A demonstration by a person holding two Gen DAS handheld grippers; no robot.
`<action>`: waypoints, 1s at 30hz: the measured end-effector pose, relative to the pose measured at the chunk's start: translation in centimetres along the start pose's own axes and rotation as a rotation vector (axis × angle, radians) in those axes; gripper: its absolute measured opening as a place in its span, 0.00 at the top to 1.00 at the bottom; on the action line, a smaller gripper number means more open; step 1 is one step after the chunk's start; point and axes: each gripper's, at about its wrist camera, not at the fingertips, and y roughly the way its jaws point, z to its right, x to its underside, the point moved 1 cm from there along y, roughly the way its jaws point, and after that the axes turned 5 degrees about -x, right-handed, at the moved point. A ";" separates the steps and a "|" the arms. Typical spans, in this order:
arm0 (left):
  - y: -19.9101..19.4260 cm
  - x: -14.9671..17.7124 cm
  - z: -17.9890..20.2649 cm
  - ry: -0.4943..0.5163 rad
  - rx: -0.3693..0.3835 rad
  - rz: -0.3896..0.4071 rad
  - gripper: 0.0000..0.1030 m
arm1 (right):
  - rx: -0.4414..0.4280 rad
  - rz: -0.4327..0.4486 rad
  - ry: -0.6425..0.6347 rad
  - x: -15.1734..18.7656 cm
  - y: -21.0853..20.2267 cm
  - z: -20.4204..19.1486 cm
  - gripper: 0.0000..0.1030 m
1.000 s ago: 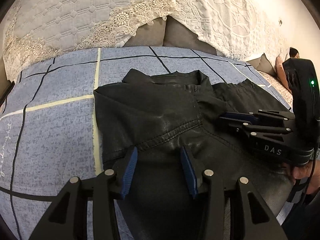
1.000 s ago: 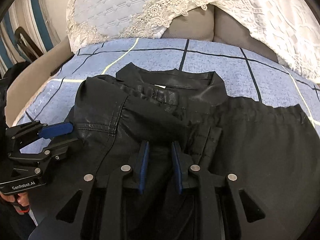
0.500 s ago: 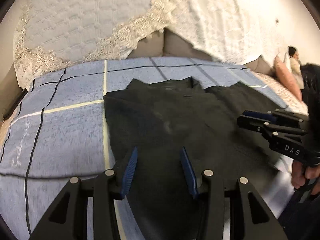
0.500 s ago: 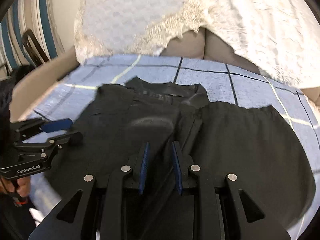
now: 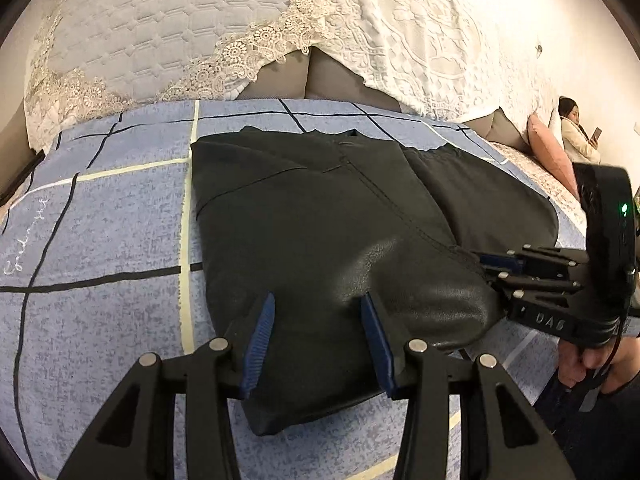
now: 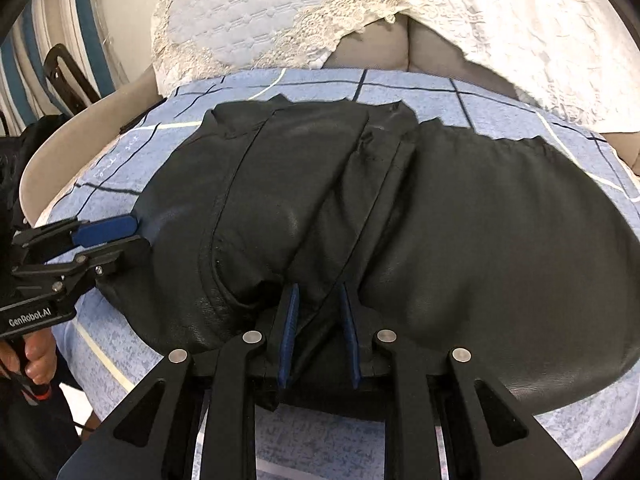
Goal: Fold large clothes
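A black leather jacket (image 5: 320,240) lies folded on a blue checked bed sheet (image 5: 100,240); it also shows in the right wrist view (image 6: 440,220). My left gripper (image 5: 316,340) is open over the jacket's near left edge, with nothing between its fingers. My right gripper (image 6: 318,332) has its blue pads narrowly apart around a raised fold of the jacket at its near edge. In the left wrist view the right gripper (image 5: 496,264) sits at the jacket's right side. In the right wrist view the left gripper (image 6: 108,236) sits at the jacket's left edge.
White lace-trimmed pillows (image 5: 180,32) and a grey headboard (image 5: 312,76) stand behind the jacket. A person (image 5: 576,136) sits at the far right with a phone. A chair (image 6: 68,80) and a striped curtain (image 6: 24,60) are left of the bed.
Both grippers have pulled back toward the near edge of the bed. The jacket now lies flatter, with its front smoothed over. The right gripper's pads are slightly wider apart.
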 end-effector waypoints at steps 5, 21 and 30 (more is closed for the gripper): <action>-2.2 -0.8 -0.4 -0.024 0.019 0.023 0.55 | -0.045 0.109 0.072 -0.5 -3.5 0.1 0.78; -3.0 -0.7 -1.9 -0.102 0.049 0.011 0.55 | -0.097 0.154 0.078 -0.5 -4.4 -1.6 0.78; -1.4 0.5 -0.7 -0.030 -0.002 -0.040 0.55 | -0.072 0.047 0.092 0.7 -1.4 -1.1 0.77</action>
